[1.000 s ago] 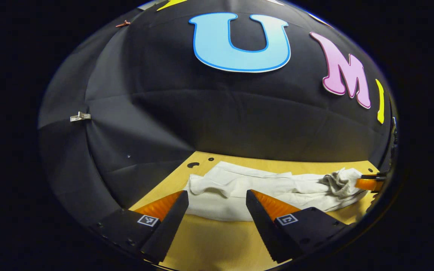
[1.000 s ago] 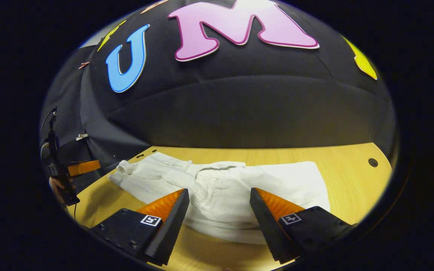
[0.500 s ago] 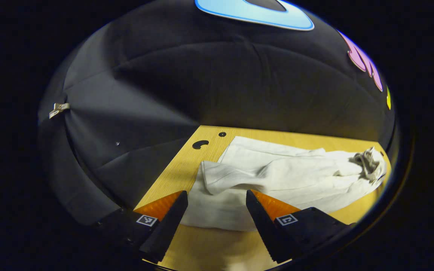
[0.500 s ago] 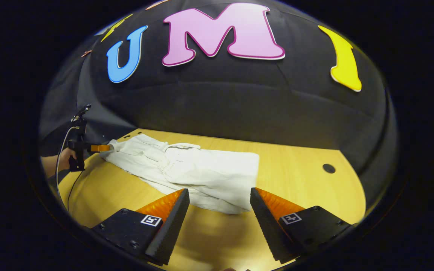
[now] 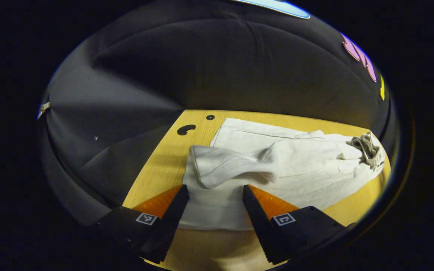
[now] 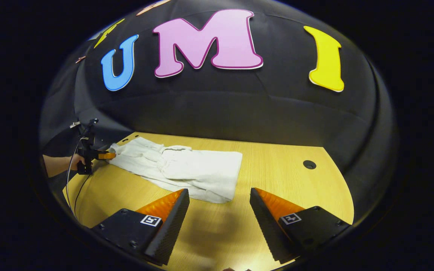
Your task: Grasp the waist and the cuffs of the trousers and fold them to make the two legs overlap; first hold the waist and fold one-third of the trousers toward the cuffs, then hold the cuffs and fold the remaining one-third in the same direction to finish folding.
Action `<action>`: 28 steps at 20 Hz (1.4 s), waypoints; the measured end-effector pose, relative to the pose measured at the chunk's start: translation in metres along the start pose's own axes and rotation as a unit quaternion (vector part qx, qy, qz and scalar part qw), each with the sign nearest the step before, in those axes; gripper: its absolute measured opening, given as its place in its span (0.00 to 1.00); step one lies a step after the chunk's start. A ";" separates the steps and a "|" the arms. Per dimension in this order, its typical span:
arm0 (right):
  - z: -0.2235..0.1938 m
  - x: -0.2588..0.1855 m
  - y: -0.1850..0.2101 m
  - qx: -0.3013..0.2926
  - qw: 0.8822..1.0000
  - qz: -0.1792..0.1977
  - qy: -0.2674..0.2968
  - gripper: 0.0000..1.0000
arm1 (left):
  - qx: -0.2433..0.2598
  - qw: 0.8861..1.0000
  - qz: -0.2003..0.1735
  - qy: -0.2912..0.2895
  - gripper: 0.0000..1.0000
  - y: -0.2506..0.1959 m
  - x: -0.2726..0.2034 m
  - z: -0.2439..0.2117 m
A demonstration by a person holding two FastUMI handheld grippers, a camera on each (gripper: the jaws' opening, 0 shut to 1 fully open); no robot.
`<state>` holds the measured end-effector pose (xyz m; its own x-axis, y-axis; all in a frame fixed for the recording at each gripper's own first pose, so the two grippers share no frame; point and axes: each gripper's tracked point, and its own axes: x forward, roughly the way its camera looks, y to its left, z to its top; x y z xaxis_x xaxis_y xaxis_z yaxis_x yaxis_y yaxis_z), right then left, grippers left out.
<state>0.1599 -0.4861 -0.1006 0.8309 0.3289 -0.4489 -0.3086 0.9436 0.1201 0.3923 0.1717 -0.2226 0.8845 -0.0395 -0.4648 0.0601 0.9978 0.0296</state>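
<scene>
White trousers lie lengthwise on the wooden table. The knotted waist cord sits at their far end, and one cuff is rumpled and curled up close in front of me. My left gripper is open, its fingers straddling the cuff end of the cloth. In the right gripper view the trousers lie with the waist part folded over the legs. My right gripper is open just short of that fold. The left gripper, held by a hand, touches the far cuffs.
Cable holes pierce the table at its back corners. A cable hangs from the left gripper over the table's left edge. Black cloth walls close in behind. Bare tabletop lies right of the trousers.
My right gripper has backed away from the folded waist end, staying open. My left gripper has tilted down and come closer over the cuffs, which now lie between its fingers.
</scene>
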 end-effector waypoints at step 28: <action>0.019 -0.051 -0.045 0.040 0.998 -0.040 -0.024 0.98 | -0.150 0.982 -0.038 -0.108 0.06 -0.143 -0.091 0.108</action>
<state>0.1401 -0.5443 -0.0661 0.8728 0.2529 -0.4175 -0.2044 0.9661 0.1580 0.3537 0.0269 -0.0890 0.9621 -0.0926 -0.2563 0.0190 0.9610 -0.2758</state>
